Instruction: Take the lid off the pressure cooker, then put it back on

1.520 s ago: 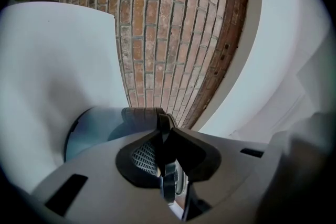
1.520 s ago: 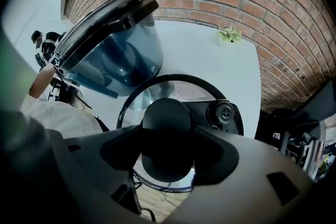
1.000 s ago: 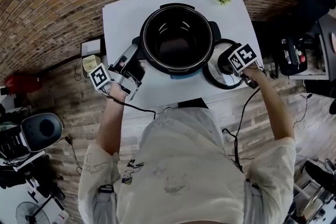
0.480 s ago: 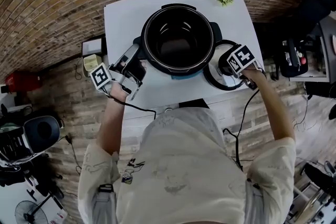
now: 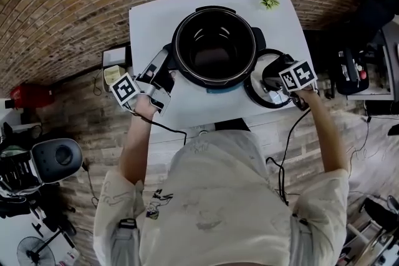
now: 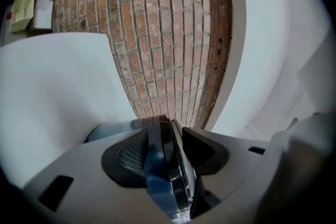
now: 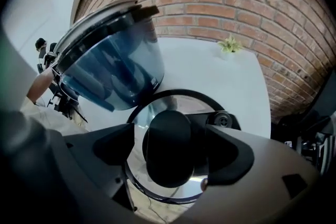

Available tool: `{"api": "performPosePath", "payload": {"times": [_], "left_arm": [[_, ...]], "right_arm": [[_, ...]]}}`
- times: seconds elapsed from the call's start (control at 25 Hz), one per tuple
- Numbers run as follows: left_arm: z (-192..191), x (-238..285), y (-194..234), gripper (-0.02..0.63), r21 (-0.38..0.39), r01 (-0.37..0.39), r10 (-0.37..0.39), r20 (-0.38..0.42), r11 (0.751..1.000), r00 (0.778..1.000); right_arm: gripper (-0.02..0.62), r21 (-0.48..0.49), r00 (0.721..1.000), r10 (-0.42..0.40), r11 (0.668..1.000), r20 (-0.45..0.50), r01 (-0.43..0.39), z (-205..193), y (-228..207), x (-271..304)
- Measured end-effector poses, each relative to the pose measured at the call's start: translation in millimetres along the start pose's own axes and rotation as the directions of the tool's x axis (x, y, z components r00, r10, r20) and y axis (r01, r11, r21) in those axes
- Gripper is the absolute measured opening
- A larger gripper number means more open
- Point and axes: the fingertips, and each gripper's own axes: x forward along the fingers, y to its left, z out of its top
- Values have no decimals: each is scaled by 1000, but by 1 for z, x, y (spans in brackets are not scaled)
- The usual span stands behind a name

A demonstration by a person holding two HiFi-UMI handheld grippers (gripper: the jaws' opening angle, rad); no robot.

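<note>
The open pressure cooker, black inside, stands mid-table; the right gripper view shows its blue wall. Its lid lies flat on the table to the cooker's right. My right gripper points down over the lid, and its jaws have just been opening. The lid's black knob sits between the jaws with a gap on each side. My left gripper lies level at the cooker's left side. Its jaws have also just been opening, with the cooker's side handle loosely between the pads.
The white table bears a small green plant at its far right corner. A black object sits at the near edge. Small boxes stand left of the table, and the floor is brick.
The right gripper has tipped slightly over the lid, so more of the lid's silver top shows. Cooker, lid and left gripper have kept their places.
</note>
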Motion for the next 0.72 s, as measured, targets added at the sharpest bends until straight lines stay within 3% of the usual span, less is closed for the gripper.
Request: {"api": "performPosePath", "payload": {"times": [0.2,0.36,0.52,0.64,0.72], "left_arm": [[8,-2,-14,232,218,-71,64,38,973,997],[15,-14,-18,233,403,-191,168,91,895,982],[21,-30,-31,232,563,-302,231,196,769,953],[19,-45,-43,233,663,-375,252,277,648,927],[18,-56,-53,232,717,-422,254,337,555,907]], "right_arm": [[420,40,987,-19,999,157,13,23,2,-25],[420,43,961,-17,999,277,6,37,18,-44],[419,-13,904,-6,1000,428,13,53,42,-69],[419,-9,839,-36,999,543,49,65,55,-92],[419,12,791,-44,999,610,46,73,63,-107]]}}
